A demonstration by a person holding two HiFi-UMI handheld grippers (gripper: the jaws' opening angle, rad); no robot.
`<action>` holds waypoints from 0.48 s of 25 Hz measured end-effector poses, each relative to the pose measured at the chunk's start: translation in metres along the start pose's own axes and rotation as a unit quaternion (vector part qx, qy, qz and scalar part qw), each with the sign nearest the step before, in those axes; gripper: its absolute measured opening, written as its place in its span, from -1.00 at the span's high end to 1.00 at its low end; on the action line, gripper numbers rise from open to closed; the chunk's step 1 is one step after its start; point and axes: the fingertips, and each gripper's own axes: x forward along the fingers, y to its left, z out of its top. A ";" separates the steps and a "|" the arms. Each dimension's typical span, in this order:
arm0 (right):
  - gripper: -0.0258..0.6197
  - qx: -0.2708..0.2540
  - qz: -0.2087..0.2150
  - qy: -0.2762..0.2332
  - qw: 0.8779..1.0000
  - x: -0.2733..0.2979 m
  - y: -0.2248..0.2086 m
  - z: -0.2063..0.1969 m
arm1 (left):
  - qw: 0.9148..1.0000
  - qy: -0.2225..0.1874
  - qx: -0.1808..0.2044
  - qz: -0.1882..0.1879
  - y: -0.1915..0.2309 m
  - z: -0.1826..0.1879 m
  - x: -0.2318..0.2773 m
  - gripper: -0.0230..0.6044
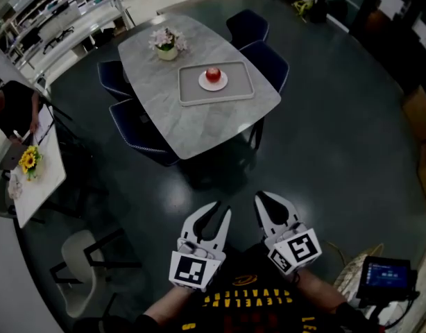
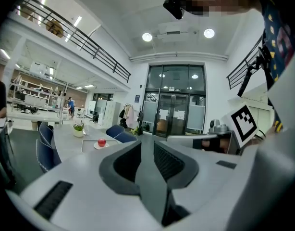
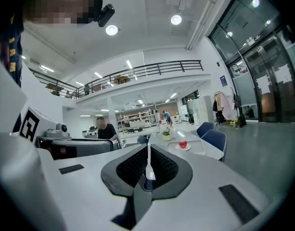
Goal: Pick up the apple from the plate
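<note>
**Apple (image 1: 213, 74) far off at twelve o'clock**

Sits on the white plate (image 1: 203, 84), inside the tray (image 1: 189, 93) on the table (image 1: 199, 127) — well apart from both tongs. Left gripper (image 1: 220, 211) narrowly parted, empty; right gripper (image 1: 267, 198) closed to a sliver, empty. Right perhaps a touch nearer — hard to judge from overhead.

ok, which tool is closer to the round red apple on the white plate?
Near tie, neither clearly. Left tool sits straight back from the round red apple; right tool is equally far back, offset right.
</note>
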 end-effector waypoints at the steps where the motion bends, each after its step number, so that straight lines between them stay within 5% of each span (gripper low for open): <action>1: 0.90 -0.001 -0.004 0.002 1.000 0.005 0.000 0.000 | 1.000 -0.001 -0.001 -0.003 0.005 0.000 0.001 0.66; 12: 0.90 0.007 -0.009 0.019 1.000 0.057 -0.006 -0.004 | 1.000 0.006 -0.016 -0.001 0.054 0.003 0.019 0.66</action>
